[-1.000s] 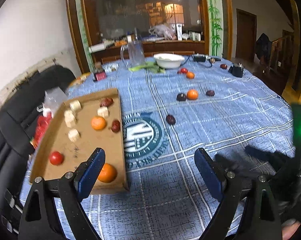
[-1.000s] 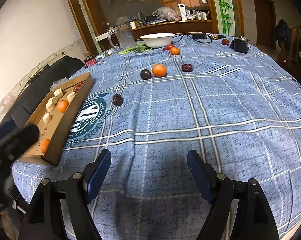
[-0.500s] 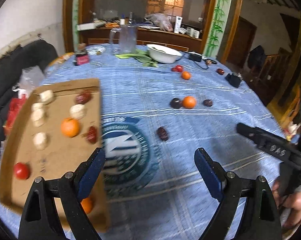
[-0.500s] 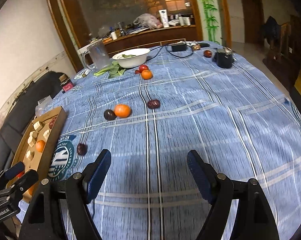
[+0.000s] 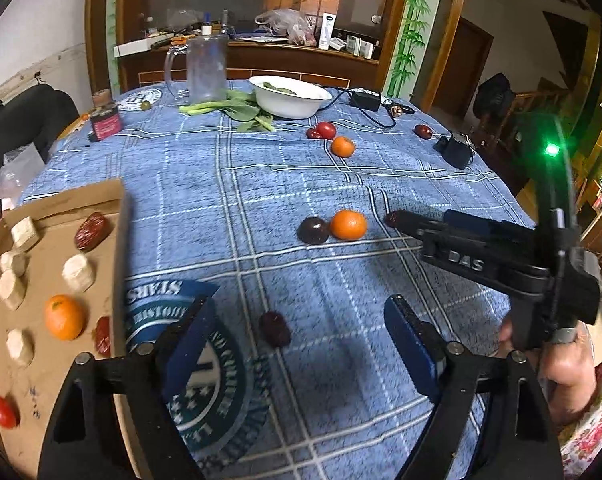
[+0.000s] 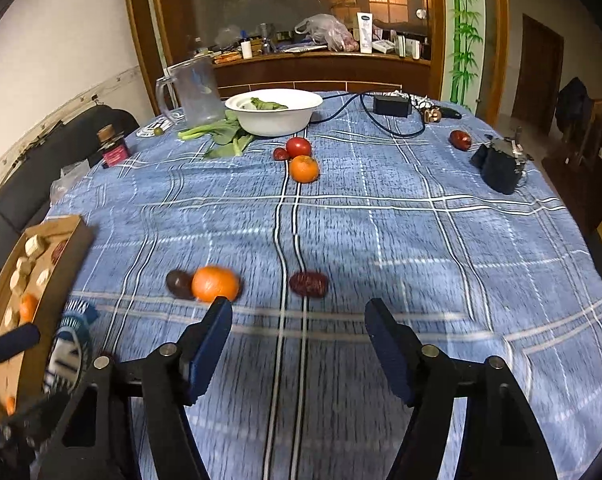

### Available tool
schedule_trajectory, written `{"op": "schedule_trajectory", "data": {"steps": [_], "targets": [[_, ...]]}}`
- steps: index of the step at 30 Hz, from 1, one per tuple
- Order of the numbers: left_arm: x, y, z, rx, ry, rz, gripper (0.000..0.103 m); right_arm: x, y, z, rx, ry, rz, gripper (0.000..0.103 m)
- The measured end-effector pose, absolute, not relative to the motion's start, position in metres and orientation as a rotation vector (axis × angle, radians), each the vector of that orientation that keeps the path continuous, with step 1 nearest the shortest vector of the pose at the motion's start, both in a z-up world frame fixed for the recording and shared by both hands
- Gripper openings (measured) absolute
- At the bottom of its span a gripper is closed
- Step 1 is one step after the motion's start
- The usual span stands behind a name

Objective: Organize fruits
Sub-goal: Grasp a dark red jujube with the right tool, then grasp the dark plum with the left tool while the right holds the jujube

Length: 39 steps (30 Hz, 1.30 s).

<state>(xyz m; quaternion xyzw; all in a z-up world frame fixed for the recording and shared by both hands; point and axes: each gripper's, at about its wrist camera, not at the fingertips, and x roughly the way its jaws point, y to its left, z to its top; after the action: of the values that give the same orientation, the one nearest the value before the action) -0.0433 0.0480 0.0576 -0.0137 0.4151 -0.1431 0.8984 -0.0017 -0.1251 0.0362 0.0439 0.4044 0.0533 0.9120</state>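
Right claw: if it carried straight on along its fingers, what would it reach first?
Most likely the red date lying on the tablecloth just ahead of the open right claw, roughly centred between its fingers. The orange sits left of that line. Depth is uncertain.

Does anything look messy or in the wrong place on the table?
Yes. Green leafy vegetables lie straight on the tablecloth beside the white bowl, and fruit like the orange and red date sits scattered outside the cardboard tray.
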Motion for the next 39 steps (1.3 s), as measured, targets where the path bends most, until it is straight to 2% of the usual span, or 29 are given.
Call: {"op": "schedule_trajectory", "data": {"steps": [10,12,14,16,25,27,28,29,39], "targets": [[-0.016,0.035,0.043,-0.028,0.902,-0.29,0.082,0.032,-0.13,0.011,0.141,0.886,0.106,0.071],[-0.01,0.031,0.041,-0.032,0.904,-0.297,0.082,0.033,-0.13,0.01,0.143,0.889,0.127,0.061],[-0.003,0.026,0.041,-0.034,0.906,-0.304,0.082,0.034,-0.129,0.01,0.136,0.89,0.136,0.039],[0.003,0.02,0.041,-0.033,0.905,-0.31,0.082,0.035,-0.132,0.009,0.144,0.891,0.149,0.029],[0.023,0.006,0.029,-0.023,0.91,-0.294,0.082,0.032,-0.164,0.014,0.222,0.877,0.101,0.029],[0.033,0.01,0.025,-0.033,0.919,-0.291,0.068,0.032,-0.167,0.014,0.234,0.882,0.098,0.029],[0.037,0.012,0.022,-0.044,0.933,-0.301,0.051,0.032,-0.167,0.014,0.237,0.886,0.098,0.029],[0.043,0.015,0.019,-0.064,0.957,-0.319,0.042,0.032,-0.166,0.014,0.237,0.888,0.099,0.029],[0.055,0.018,0.011,-0.075,0.949,-0.342,0.04,0.032,-0.167,0.009,0.271,0.909,0.102,0.029]]}}
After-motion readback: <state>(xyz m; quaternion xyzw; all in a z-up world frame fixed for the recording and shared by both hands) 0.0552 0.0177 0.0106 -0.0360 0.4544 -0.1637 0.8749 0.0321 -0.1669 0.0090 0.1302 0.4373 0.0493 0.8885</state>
